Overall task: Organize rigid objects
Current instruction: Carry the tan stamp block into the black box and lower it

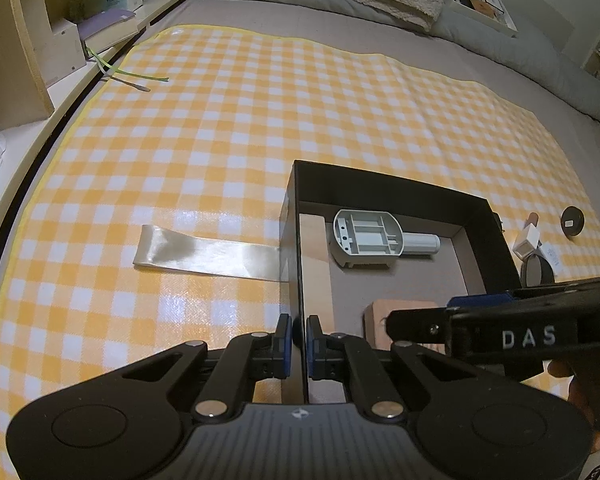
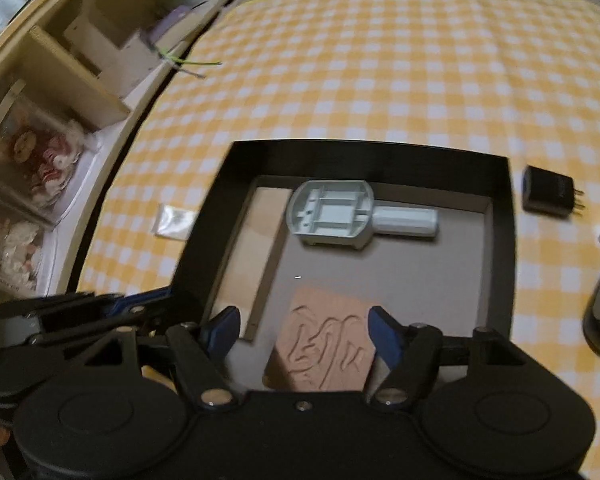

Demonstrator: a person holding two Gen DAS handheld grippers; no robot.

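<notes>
Directly below my right gripper (image 2: 303,334), low centre of its frame, lies the carved wooden block (image 2: 320,344) inside the black box (image 2: 500,216), flanked by spread jaws not touching it. My left gripper (image 1: 299,336) pinches the box's left wall.

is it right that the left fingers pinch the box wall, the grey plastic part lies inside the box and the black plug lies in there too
Not quite. The black plug lies outside the box, on the checked cloth, as the right wrist view shows. The left fingers do pinch the box wall, and the grey plastic part lies inside.
</notes>
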